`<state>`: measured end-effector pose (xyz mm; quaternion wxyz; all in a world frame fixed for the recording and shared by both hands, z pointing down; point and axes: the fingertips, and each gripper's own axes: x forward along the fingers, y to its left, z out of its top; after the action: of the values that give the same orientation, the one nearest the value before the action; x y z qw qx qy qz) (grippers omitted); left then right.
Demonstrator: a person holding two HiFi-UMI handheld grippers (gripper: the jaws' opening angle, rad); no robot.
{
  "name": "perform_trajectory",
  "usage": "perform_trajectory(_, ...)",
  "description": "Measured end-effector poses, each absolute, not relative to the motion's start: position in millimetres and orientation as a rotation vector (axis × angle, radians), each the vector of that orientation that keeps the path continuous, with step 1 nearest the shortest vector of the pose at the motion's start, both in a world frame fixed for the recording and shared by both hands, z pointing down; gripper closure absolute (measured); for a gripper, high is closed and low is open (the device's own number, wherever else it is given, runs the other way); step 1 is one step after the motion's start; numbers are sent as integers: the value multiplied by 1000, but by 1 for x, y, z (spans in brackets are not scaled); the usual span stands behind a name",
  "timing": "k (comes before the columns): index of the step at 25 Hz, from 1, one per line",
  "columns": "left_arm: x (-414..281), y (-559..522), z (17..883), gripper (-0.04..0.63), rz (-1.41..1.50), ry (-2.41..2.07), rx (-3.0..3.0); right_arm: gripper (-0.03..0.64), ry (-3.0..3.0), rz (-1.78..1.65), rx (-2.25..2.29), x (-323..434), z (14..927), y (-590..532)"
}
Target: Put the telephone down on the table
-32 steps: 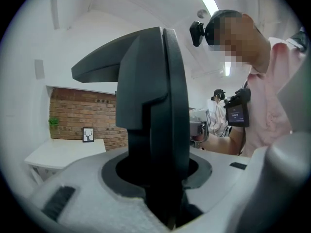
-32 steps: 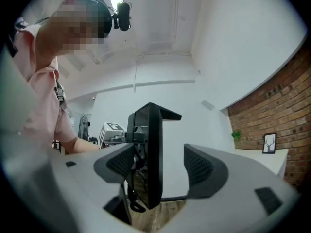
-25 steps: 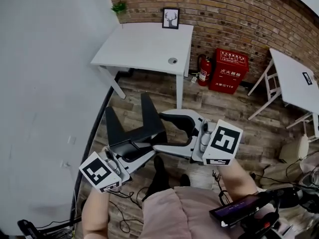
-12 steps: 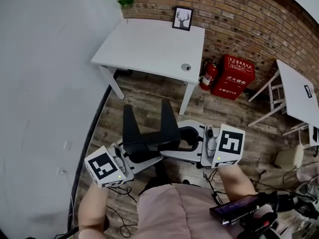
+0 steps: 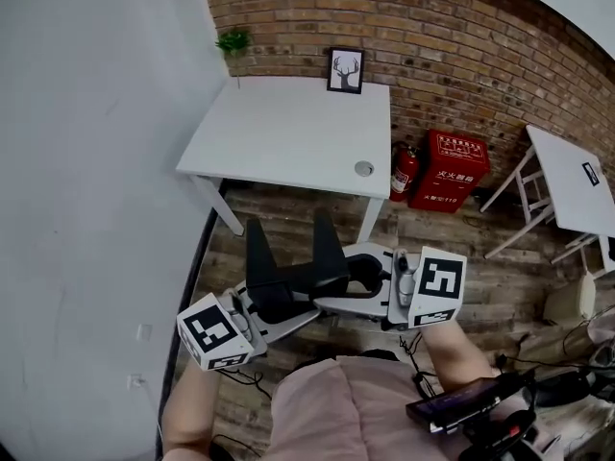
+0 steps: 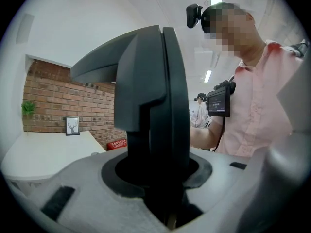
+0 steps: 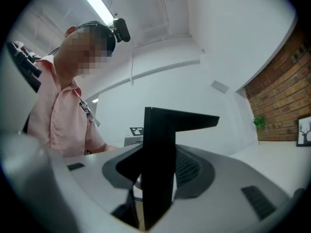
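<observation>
A: Start big. What does the head view give that the gripper views miss?
B: The whole room: a red-brown brick wall (image 5: 500,56), a wooden plank floor (image 5: 452,248), a white rectangular table (image 5: 279,133) ahead, and a second white table with splayed legs (image 5: 572,176), cut off at the right edge

A: And the person?
B: From above, mostly a pink short-sleeved shirt (image 5: 336,411). Only the gripper views show the small black head camera (image 6: 194,14) and a ceiling strip light (image 7: 95,4)

A: Any writing?
B: The red metal cabinet (image 5: 456,171) against the bricks bears two lines of white Chinese characters, and the lower line seems to end in 119. The lit screen of the black slab device (image 5: 452,406) at the chest is unreadable

A: Where is the telephone?
B: The black plastic telephone (image 5: 267,272) hangs in the air over the floor, short of the near table. Its shape is hard to read: two upright slabs joined low down. The left gripper (image 6: 163,178) has its grey jaws clamped on one slab. The right gripper (image 7: 155,178) has just been closing its jaws, which pinch the other slab

A: Small things?
B: A red fire extinguisher (image 5: 404,173) beside the cabinet. On the tabletop, a black-framed deer picture (image 5: 345,70), a little green plant (image 5: 233,40) and a round grey cable hole (image 5: 363,168)
</observation>
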<state>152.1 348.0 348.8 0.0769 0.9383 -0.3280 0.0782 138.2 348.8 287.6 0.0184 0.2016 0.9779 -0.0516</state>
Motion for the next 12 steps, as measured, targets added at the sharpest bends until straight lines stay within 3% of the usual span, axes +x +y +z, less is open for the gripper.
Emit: perform_trajectory(12, 125, 297, 373, 427, 247, -859, 2769, 445, 3060, -280, 523, 109, 311, 292)
